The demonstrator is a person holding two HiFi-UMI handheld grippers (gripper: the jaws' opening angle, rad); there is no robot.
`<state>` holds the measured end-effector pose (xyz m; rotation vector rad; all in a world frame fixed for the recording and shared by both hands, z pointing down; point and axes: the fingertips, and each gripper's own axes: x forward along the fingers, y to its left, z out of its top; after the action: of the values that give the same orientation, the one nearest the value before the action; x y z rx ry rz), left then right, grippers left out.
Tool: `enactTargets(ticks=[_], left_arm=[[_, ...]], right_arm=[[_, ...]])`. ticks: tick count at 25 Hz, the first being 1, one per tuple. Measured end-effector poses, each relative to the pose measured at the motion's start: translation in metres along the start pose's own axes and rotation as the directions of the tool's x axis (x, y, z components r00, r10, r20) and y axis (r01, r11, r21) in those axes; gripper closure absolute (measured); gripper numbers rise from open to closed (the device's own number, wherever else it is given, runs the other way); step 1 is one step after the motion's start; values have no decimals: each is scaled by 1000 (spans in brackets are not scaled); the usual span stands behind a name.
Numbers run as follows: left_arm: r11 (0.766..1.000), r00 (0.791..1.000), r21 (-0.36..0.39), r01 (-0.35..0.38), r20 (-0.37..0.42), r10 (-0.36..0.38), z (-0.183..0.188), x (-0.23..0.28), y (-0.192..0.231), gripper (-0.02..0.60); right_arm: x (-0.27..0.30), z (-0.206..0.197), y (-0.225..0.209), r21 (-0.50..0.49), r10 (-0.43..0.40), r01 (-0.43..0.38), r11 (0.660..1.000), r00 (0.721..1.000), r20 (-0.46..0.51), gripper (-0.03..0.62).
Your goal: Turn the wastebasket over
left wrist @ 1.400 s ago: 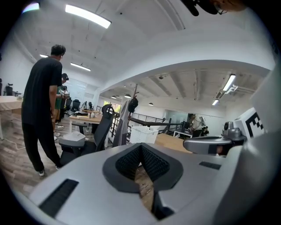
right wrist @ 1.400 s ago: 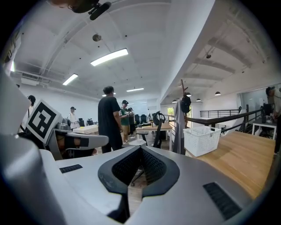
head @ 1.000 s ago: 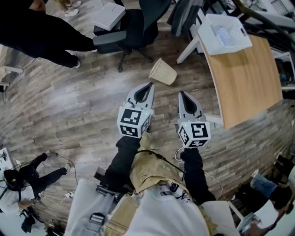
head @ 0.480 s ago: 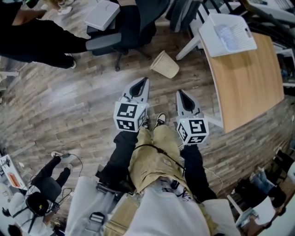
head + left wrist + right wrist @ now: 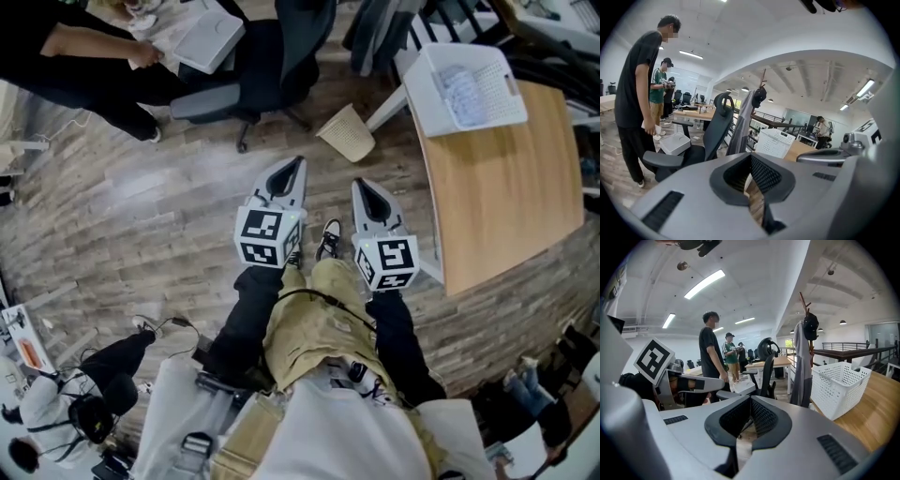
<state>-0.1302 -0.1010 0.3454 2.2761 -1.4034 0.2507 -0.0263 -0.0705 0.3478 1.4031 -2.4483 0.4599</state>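
Head view: the plank floor (image 5: 141, 206) fills most of the frame. A table (image 5: 497, 178) runs down the right side, a chair (image 5: 253, 66) sits at top centre, and a white crate (image 5: 469, 84) stands on the table's upper corner. The wastebasket (image 5: 347, 132), small and beige, lies tipped on the floor in the upper middle, between the chair's base and a table leg, with nothing touching it. Just below it the left gripper (image 5: 292, 171) and right gripper (image 5: 362, 190) point up the frame toward it, side by side and clear of it. In the left gripper view and the right gripper view each pair of jaws is closed, with only a thin slit between the pads and nothing caught there. The task looks barely begun. This reads as the approach, and reaching the wastebasket, taking hold of it and turning it over are all left to do.
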Motion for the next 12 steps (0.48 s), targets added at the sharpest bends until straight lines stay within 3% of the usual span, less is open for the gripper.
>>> enactTargets(ticks=[6, 12], left_arm=[[1000, 1000, 12, -9, 0, 9, 19, 36, -20, 580], [999, 998, -31, -37, -61, 35, -8, 55, -14, 580]], right_arm=[[15, 19, -29, 1, 48, -48, 999, 999, 10, 572], [42, -4, -40, 13, 107, -106, 994, 993, -57, 572]])
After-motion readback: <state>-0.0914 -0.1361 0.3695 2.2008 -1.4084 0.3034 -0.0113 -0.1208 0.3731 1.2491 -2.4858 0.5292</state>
